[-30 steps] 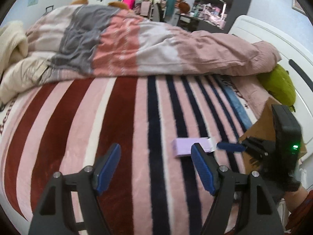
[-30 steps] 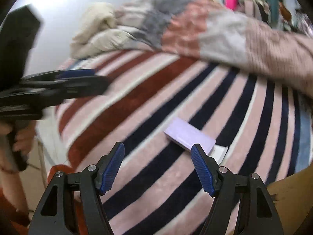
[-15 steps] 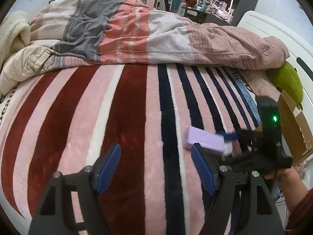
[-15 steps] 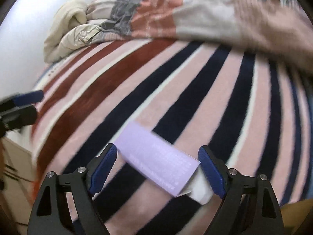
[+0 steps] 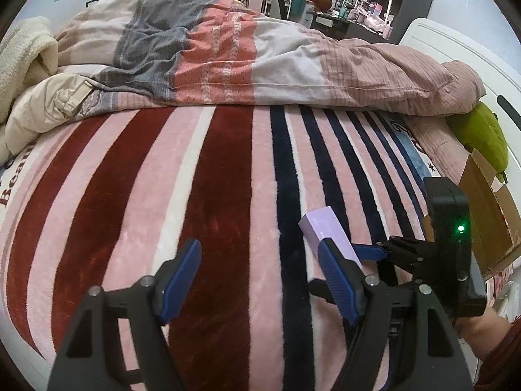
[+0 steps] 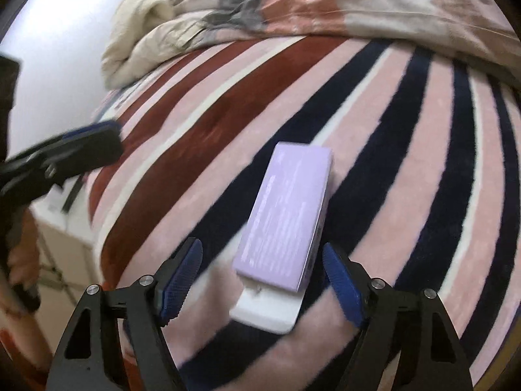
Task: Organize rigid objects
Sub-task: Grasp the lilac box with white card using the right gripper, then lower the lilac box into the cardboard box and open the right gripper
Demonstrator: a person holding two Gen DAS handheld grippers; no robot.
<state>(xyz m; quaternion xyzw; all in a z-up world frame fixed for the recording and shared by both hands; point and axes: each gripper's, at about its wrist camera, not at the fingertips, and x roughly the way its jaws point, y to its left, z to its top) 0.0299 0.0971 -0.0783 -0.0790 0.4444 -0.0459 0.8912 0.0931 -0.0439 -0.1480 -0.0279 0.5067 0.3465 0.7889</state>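
My right gripper [image 6: 262, 280] spread wide astride lilac carton [image 6: 286, 211], print unreadable, atop white slab [image 6: 270, 309]; left gripper [image 5: 260, 280] wide, empty; plush striped blanket [image 5: 162, 195].

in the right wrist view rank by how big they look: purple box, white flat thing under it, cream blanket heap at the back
1. Purple box: largest, though it lies closest to the camera.
2. Cream blanket heap: next, but it is far back, so its real size is likely bigger.
3. White flat thing: smallest, partly hidden under the box.
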